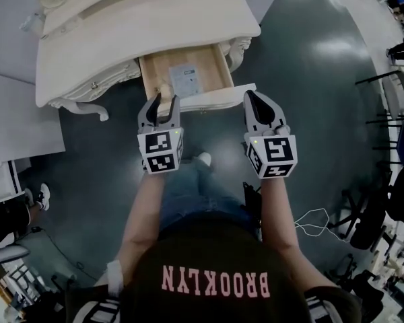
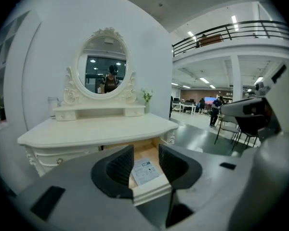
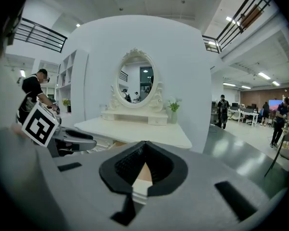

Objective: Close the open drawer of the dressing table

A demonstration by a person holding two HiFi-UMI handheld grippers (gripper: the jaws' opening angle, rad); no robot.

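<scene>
The cream dressing table (image 1: pixel 141 25) stands ahead with its oval mirror (image 2: pixel 102 64). Its drawer (image 1: pixel 215 98) is pulled out, showing a wooden bottom with a printed sheet (image 1: pixel 186 79) lying in it. My left gripper (image 1: pixel 165 101) hovers just in front of the drawer's white front panel, near its left end. Its jaws stand open and empty, and the drawer (image 2: pixel 151 191) and sheet (image 2: pixel 145 171) show through the gap. My right gripper (image 1: pixel 251 96) hangs off the front panel's right end, tips together and holding nothing. In the right gripper view, the drawer front (image 3: pixel 140 186) shows below its tips (image 3: pixel 144 146).
Dark glossy floor surrounds the table. Chairs and stands (image 1: pixel 390 200) crowd the right side, with a white cable (image 1: pixel 316 221) on the floor. Another person's shoe (image 1: pixel 44 195) is at the left. A small plant (image 2: pixel 147 97) sits on the tabletop. People stand far off (image 3: pixel 222 110).
</scene>
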